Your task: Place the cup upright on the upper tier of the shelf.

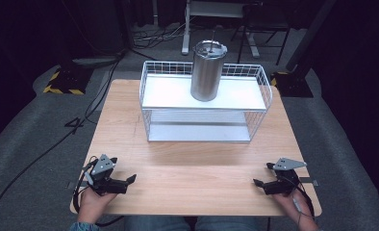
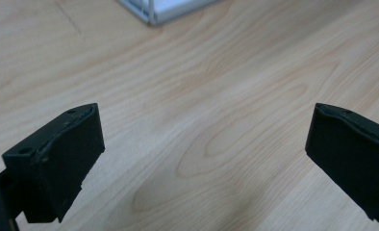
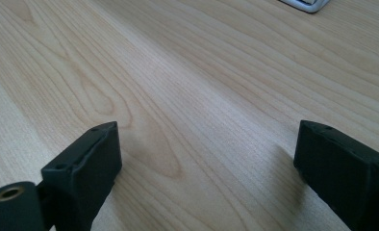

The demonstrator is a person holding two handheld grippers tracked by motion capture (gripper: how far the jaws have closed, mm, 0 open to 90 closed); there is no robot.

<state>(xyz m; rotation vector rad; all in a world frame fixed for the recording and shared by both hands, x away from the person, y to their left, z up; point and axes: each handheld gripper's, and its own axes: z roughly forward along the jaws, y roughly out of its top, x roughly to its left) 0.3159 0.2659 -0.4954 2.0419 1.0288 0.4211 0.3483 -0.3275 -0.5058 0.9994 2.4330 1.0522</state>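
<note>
- The left gripper [image 1: 130, 180] sits near the front left corner of the wooden table [image 1: 125, 125]. A hand [image 1: 92, 202] holds it from below.
- In the left gripper view, its two black jaws are spread wide apart [image 2: 199, 159]. Nothing is between them, just bare wood.
- The right gripper [image 1: 258, 183] sits near the front right corner of the table. The other hand [image 1: 293, 203] holds it.
- In the right gripper view, its two black jaws are also spread wide [image 3: 207, 168]. They hold nothing, and wood shows in the gap.
- Both grippers point in toward the middle of the table. They are well apart from each other.
- There is one white wire rack [image 1: 151, 91] at the back half of the table. It has two shelves, one on top and one below.
- One shiny metal cup [image 1: 206, 72] stands upright on the top shelf, a bit right of the middle. It has a lid, and a thin straw sticks up from it.
- The cup is well away from both grippers.
- A corner of the rack peeks in at the top of each gripper view.
- Count: two grippers, two hands, one rack, one cup, one table.
</note>
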